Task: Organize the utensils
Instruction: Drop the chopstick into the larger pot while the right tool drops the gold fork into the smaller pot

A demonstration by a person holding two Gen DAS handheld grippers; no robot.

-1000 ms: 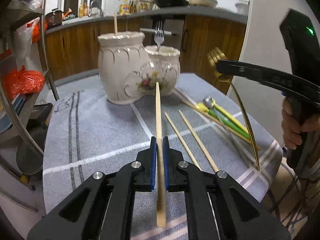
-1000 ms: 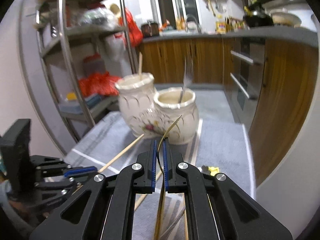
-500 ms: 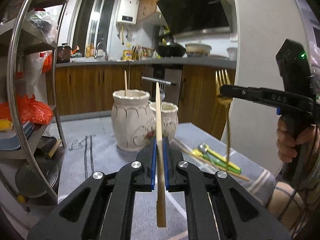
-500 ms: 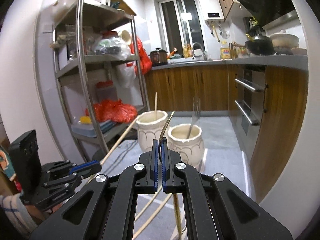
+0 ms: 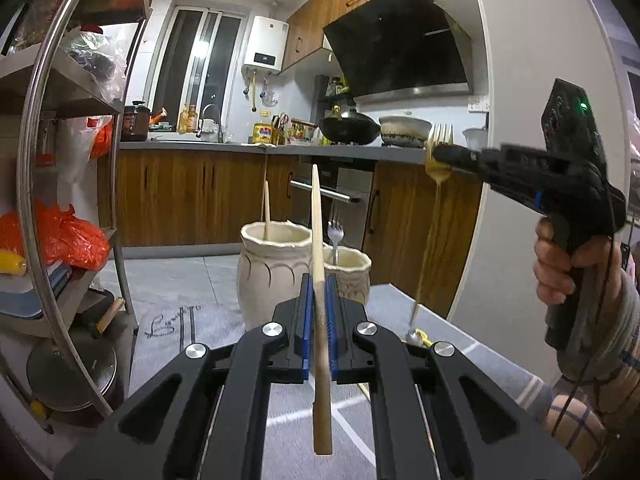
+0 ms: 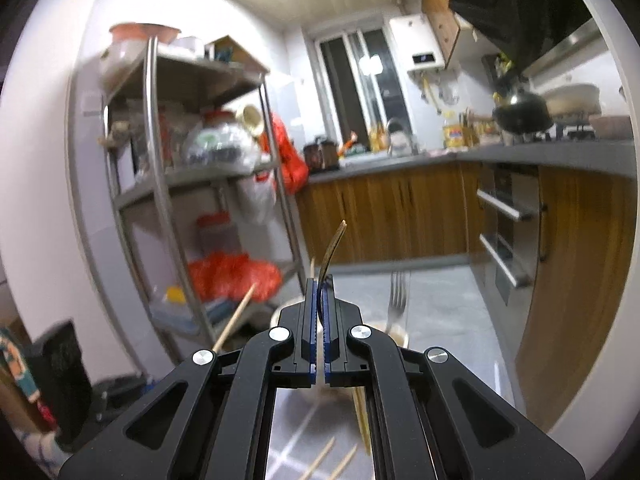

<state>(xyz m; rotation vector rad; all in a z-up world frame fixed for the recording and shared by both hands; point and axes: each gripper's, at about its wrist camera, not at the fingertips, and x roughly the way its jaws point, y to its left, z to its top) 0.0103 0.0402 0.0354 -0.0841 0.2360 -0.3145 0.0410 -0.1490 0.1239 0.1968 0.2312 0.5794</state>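
Two utensils hang in the air at once: we hold a wooden chopstick [image 5: 319, 240] upright in the left tongs [image 5: 319, 334], pads clamped on its lower part, and a gold fork [image 5: 437, 168] in the right tongs [image 6: 319, 334], clamped on its neck just below the tines, the long handle dangling free. Both are light. We judge the chopstick stiff and grippy, easy to steer; the fork's polished metal looks slippery, and held so near the head it may swing or pivot. A hold nearer mid-handle would steady it.

Beyond them stand the two cream ceramic jars, touching: the taller jar [image 5: 274, 276] already holds one chopstick [image 5: 266, 210], the shorter jar [image 5: 348, 274] a silver fork [image 5: 335, 240]. The jars look breakable, so we would lower each piece in gently. More chopsticks [image 6: 320, 460] lie on the grey checked cloth [image 5: 200, 332] covering the surface. A hand [image 5: 568, 268] grips the right tool.
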